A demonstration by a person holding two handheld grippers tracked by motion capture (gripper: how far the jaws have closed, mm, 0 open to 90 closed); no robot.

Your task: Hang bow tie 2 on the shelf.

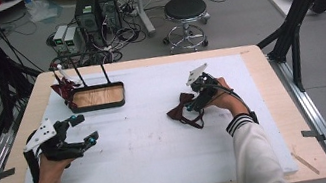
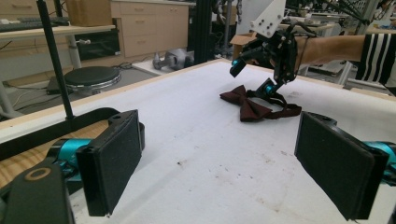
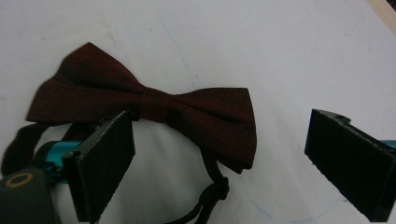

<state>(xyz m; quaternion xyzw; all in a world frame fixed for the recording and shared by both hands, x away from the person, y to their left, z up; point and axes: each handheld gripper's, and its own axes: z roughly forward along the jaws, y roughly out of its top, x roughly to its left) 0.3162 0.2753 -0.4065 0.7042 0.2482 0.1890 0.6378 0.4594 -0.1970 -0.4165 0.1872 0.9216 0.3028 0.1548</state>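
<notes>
Maroon item: a dark red bow tie (image 1: 182,108) lies flat on the white foam sheet (image 1: 150,144), right of centre in the high view; its thin strap (image 3: 212,196) curls away beneath it in the right gripper view.
Bow tie, left gripper view: seen at upper centre of the frame (image 2: 247,105), with the other gripper standing over it.
Right gripper: (image 1: 196,100) poised over the bow tie's right end in the high view, tilted down toward the sheet. Jaws stand wide apart; nothing is pinched between the pads.
Right gripper view: the left pad (image 3: 105,163) sits at lower left, overlapping the strap and the tie's lower edge; whether it touches the cloth cannot be told. The right pad (image 3: 350,163) sits at lower right, apart from the tie, over bare sheet.
Left gripper: (image 1: 84,130) held above the sheet at the left of the high view, well apart from the bow tie. Jaws spread wide, empty; both pads (image 2: 114,161) frame bare sheet in the left gripper view.
Other fixture: a black-framed wooden tray (image 1: 99,97) with upright rods at upper left of the sheet; a second dark red cloth piece (image 1: 63,90) hangs at its left end.
Support: a light wooden table (image 1: 279,101) under the foam sheet.
</notes>
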